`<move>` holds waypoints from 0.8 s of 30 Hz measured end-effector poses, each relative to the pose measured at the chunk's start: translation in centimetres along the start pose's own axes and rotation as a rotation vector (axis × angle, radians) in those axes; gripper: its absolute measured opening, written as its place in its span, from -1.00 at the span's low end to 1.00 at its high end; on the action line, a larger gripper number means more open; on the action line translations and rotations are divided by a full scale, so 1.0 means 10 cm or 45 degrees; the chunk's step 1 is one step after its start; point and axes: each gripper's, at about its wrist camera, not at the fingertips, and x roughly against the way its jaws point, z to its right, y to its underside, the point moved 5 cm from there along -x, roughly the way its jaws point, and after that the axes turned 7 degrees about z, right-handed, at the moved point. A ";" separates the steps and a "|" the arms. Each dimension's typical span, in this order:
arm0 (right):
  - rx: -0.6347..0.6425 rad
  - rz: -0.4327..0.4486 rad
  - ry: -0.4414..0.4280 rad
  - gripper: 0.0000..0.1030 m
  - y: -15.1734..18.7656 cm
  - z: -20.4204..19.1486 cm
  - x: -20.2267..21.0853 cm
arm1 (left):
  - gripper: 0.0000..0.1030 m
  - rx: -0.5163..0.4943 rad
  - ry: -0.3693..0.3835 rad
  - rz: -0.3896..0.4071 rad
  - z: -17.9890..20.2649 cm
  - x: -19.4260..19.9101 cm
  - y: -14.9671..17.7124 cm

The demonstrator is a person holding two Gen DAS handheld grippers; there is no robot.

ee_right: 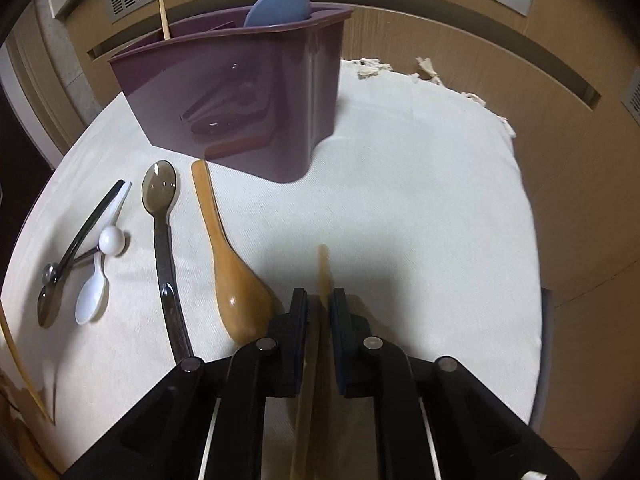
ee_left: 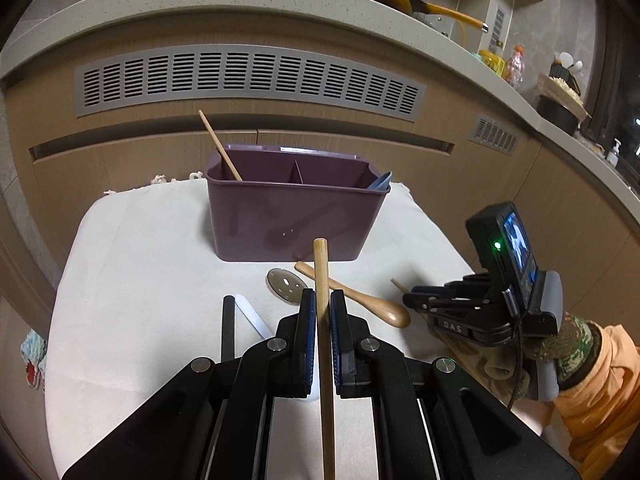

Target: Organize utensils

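While the left gripper (ee_left: 323, 298) clamps a wooden chopstick (ee_left: 322, 320) just in front of the purple caddy (ee_left: 296, 216), aim its tip at the caddy's left compartment, beside the chopstick already inside (ee_left: 220, 147), then release. Wooden spoon (ee_right: 228, 256) lies before the caddy. Right gripper (ee_right: 319, 300) pinches another chopstick (ee_right: 322, 272), blurred, near the caddy's right front.
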 end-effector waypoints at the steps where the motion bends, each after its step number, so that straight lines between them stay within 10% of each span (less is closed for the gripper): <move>1: -0.007 0.009 0.002 -0.80 0.02 0.00 0.04 | -0.86 0.000 0.001 0.003 0.01 0.02 -0.01; 12: 0.044 0.305 -0.025 -1.00 0.16 -0.04 1.21 | -0.87 -0.039 -0.024 0.088 0.19 0.54 -0.05; 17: 0.119 0.137 -0.034 -0.56 0.54 -0.09 1.02 | -0.87 -0.036 -0.053 0.121 0.21 0.73 -0.01; 24: 0.076 0.037 -0.063 -0.54 0.65 -0.17 0.60 | -0.86 -0.010 -0.066 0.127 0.16 0.81 0.00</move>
